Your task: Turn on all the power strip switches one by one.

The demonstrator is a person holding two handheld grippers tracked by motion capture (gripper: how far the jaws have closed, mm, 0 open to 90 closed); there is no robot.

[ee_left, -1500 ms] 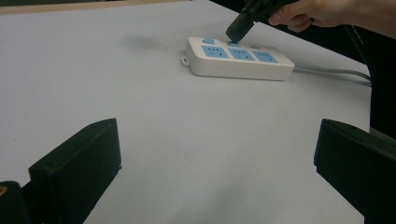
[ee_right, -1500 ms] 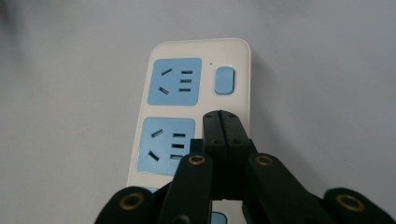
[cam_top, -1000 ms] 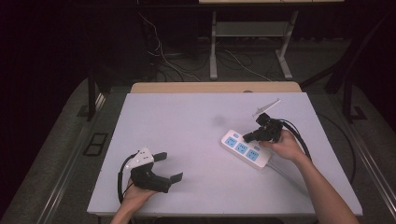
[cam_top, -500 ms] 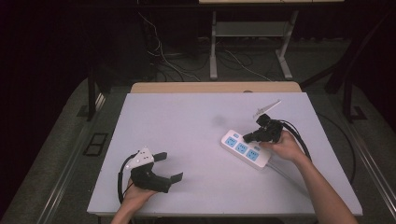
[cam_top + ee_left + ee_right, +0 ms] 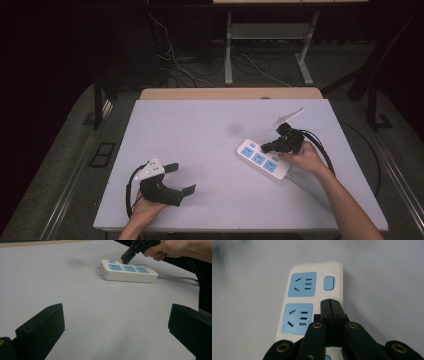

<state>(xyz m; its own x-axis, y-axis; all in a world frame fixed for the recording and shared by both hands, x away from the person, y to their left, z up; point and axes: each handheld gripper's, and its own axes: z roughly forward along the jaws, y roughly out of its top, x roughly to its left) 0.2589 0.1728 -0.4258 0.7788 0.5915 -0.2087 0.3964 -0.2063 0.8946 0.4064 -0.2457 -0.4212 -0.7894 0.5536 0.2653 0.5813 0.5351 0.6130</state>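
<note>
Right hand-held gripper (image 5: 331, 305) is clenched with nothing between its tips, hovering over the power strip (image 5: 263, 161), just short of the blue switch (image 5: 329, 282); contact is hard to tell. Risk: tips slip off the switch, or a push slides the strip across the desk (image 5: 210, 135). Left hand-held gripper (image 5: 181, 179) is released, well apart from the strip. Strip's cable (image 5: 178, 278) trails behind; nothing blocks the switch

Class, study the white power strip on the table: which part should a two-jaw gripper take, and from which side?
Grip the power strip across its narrow width, coming from above. It lies flat, long and slim; probably choose the switch end, away from the cord.
</note>
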